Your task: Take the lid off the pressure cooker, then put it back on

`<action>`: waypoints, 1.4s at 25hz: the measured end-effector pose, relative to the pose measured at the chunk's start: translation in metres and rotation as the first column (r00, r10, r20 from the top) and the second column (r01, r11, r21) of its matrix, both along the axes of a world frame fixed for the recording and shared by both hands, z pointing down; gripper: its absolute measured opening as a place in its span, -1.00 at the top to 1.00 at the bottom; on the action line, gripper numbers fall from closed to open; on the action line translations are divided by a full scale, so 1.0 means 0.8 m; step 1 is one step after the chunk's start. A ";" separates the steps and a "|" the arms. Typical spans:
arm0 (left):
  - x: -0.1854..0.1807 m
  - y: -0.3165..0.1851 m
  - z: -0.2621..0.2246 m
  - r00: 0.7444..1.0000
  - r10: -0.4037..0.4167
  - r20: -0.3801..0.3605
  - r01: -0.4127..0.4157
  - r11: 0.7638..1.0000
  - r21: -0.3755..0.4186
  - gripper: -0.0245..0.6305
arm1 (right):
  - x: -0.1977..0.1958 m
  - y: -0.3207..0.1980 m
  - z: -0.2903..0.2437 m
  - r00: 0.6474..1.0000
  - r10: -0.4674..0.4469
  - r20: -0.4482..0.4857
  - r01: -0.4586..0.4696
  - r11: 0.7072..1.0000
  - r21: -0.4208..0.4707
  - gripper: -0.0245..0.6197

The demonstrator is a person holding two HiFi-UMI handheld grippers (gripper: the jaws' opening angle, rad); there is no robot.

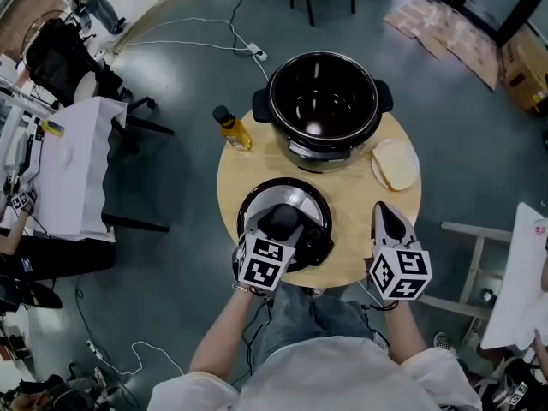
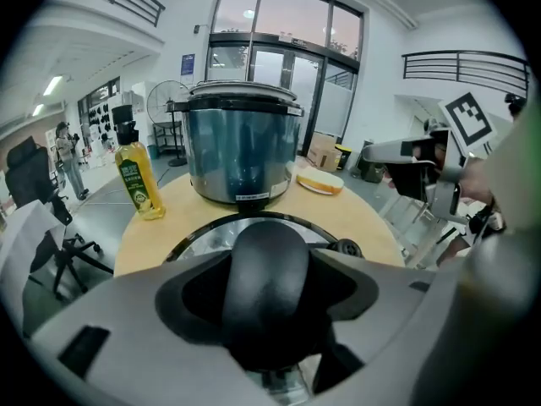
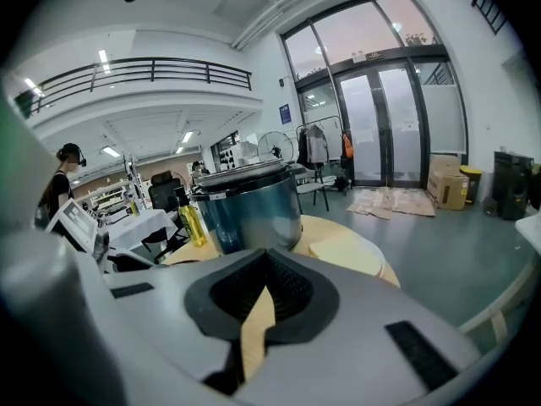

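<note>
Lid (image 1: 301, 197) off and pot open: my left gripper (image 1: 281, 224) pinches the lid by its black knob (image 2: 269, 265). The knob fills the hollow between the two jaws, which stand on either side of it. The lid's steel dome and dark rim spread out directly beneath this gripper, low over the near part of the round wooden table (image 1: 351, 229). Whether the rim rests on the wood I cannot tell.

Straight ahead of the left gripper, beyond the lid and apart from it, stands the cooker (image 1: 324, 101). It is uncovered, its dark bowl is open to the ceiling, and its black side handles stick out left and right. Ahead and to the left of that gripper, near the cooker's left handle, a yellow oil bottle (image 1: 231, 128) with a black cap stands upright at the table's edge.

My right gripper (image 1: 387, 216) hangs to the right of the lid and clear of it, over bare wood. Its jaws are pressed together with nothing between them, and only a thin sliver of tabletop shows below the pads. Just ahead of it lies a pale dish (image 1: 396, 163), close beside the cooker's right handle. The cooker is ahead and to the left of this gripper.
</note>
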State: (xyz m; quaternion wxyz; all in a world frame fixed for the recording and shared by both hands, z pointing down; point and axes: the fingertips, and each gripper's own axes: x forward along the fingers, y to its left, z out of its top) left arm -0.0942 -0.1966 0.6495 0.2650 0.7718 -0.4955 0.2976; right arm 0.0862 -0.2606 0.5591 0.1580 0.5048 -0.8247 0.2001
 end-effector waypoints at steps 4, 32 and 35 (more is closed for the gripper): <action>0.004 -0.006 0.006 1.000 0.003 0.005 -0.003 1.000 0.012 0.08 | -0.001 -0.001 0.007 1.000 0.003 -0.002 -0.003 1.000 -0.006 0.92; -0.002 0.000 -0.014 0.999 -0.039 -0.022 0.039 0.999 0.017 0.09 | -0.015 0.002 -0.010 1.000 0.004 0.024 -0.005 1.000 0.016 0.92; -0.007 0.002 -0.040 0.999 -0.031 -0.013 0.031 0.999 0.027 0.09 | -0.017 0.003 -0.023 1.000 -0.002 0.028 0.001 1.000 0.029 0.92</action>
